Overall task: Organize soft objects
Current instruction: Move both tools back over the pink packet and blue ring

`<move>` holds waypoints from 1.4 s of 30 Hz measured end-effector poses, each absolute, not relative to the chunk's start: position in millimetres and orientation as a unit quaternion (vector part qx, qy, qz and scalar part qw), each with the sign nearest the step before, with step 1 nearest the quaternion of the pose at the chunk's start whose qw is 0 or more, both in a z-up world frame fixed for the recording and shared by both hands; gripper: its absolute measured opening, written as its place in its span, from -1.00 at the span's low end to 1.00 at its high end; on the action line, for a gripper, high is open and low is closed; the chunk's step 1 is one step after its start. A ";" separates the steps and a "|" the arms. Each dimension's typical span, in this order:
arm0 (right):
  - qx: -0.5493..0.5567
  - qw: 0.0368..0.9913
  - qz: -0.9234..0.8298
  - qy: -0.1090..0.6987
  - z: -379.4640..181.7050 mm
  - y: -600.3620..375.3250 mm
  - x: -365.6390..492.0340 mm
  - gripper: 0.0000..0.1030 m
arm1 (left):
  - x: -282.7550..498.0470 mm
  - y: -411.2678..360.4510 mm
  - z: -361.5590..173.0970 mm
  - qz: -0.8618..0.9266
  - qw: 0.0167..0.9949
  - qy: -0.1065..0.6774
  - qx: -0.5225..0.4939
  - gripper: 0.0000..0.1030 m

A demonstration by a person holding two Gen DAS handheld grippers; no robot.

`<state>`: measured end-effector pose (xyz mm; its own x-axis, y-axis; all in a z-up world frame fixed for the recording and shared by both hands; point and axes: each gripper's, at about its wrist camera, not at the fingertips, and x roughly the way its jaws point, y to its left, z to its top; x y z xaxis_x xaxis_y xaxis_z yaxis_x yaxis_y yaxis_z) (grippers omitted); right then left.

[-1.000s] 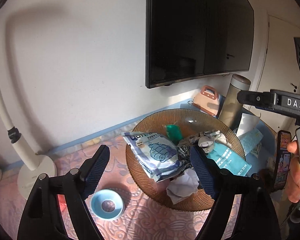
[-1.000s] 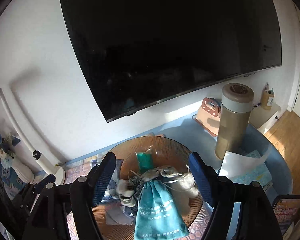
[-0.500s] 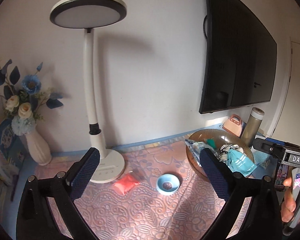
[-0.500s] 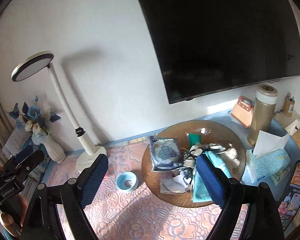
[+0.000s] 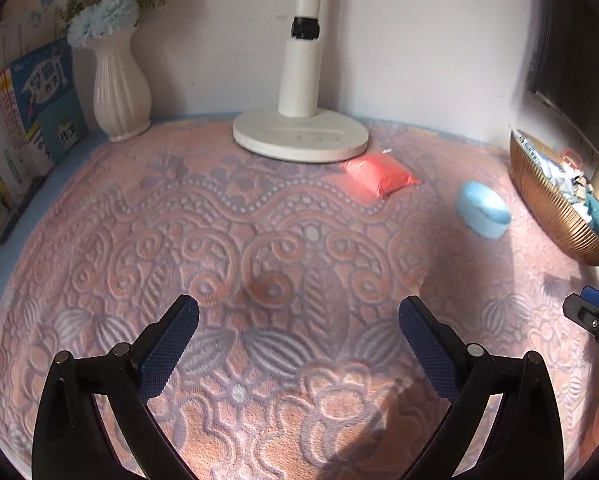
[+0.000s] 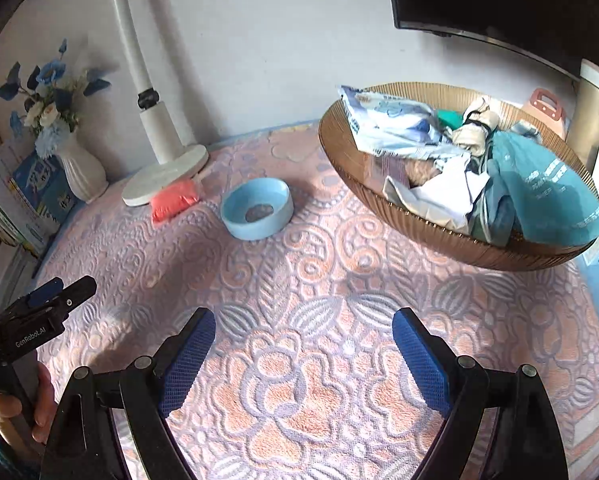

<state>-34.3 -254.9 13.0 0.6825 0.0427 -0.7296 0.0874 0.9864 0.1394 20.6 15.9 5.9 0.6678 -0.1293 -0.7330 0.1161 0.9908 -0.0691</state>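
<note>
Both my grippers hover over the pink embossed mat (image 6: 319, 280). Left gripper (image 5: 299, 328): jaws wide, closing slightly, empty. Right gripper (image 6: 303, 340): wide open, empty. Soft items are piled in the ribbed brown bowl (image 6: 479, 246) far right: teal pouch (image 6: 547, 188), blue-white packet (image 6: 387, 124), maybe socks. A red soft pack (image 6: 173, 200) touches the lamp base (image 6: 167, 180), left of the blue dish (image 6: 257, 208).

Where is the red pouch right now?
The red pouch lies on the patterned mat, touching the front edge of the lamp base, left of the blue bowl in the right wrist view.
</note>
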 end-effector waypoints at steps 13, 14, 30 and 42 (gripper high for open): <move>-0.021 0.897 -0.036 0.439 -15.1 -221.6 -25.8 0.90 | 10.1 -15.2 0.8 -0.024 0.910 0.402 0.094 0.90; -0.018 0.896 -0.040 0.443 -15.9 -223.3 -24.8 1.00 | 10.2 -16.4 0.1 -0.021 0.909 0.404 0.098 0.90; 0.001 0.892 -0.037 0.451 -16.3 -230.4 -22.0 1.00 | 8.4 -18.4 -1.8 -0.012 0.905 0.410 0.116 0.91; 0.002 0.892 -0.037 0.451 -16.4 -230.6 -22.1 1.00 | 8.1 -18.5 -2.1 -0.012 0.905 0.408 0.116 0.91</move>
<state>-22.1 -230.6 -16.4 0.5903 -0.0641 -0.8047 0.0669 0.9973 -0.0303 8.1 -18.5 -2.1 0.6664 0.0736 -0.7420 0.1157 0.9729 0.2004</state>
